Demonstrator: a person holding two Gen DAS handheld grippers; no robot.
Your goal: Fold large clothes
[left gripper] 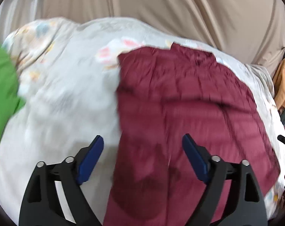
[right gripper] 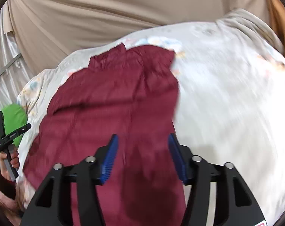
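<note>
A dark red garment [left gripper: 189, 101] lies spread flat on a pale patterned bed cover [left gripper: 67, 98]; it also shows in the right wrist view [right gripper: 112, 98]. My left gripper [left gripper: 142, 141] is open and empty, hovering over the garment's near left edge. My right gripper [right gripper: 142, 139] is open and empty, above the garment's near right part. The left hand and its tool handle [right gripper: 7, 137] show at the left of the right wrist view. Both views are motion-blurred.
A green cloth [left gripper: 3, 94] lies at the bed's left side, also in the right wrist view [right gripper: 12, 118]. A beige curtain [left gripper: 161, 5] hangs behind the bed. Orange clothing [left gripper: 283, 79] hangs at the far right.
</note>
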